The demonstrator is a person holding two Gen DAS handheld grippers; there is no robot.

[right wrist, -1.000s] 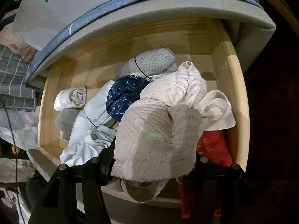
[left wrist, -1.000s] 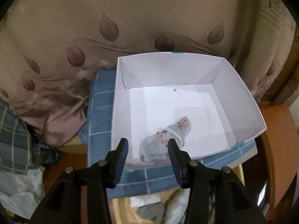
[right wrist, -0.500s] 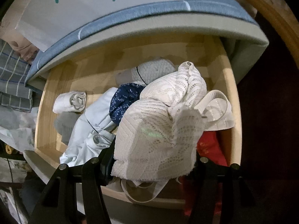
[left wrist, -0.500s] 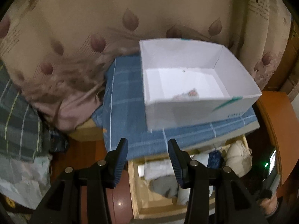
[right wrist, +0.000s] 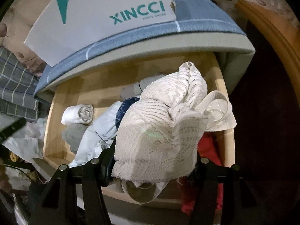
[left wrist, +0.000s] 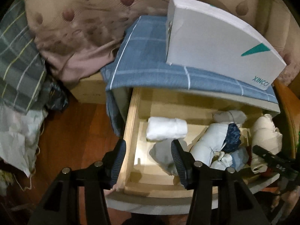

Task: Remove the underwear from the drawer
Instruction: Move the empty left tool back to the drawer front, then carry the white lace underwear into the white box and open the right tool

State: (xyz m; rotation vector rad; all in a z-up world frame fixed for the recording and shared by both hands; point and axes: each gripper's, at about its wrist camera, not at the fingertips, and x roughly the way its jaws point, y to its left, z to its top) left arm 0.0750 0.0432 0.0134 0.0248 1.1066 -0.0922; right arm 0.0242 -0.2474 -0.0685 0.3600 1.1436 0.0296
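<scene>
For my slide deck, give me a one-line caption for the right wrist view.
Right gripper holds a white lace garment above the open wooden drawer of folded underwear.

White XINCCI box (left wrist: 215,43) on blue checked cloth (left wrist: 146,63) at cabinet top's front edge, leaf-print curtain (left wrist: 84,18) behind

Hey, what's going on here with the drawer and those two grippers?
A person is emptying underwear from an open wooden drawer. The right gripper is clamped on a cream lace piece, held above the other clothes. The left gripper, jaws just opening and empty, hangs over the drawer's left end near a grey roll. A white box sits on the cabinet above.
</scene>
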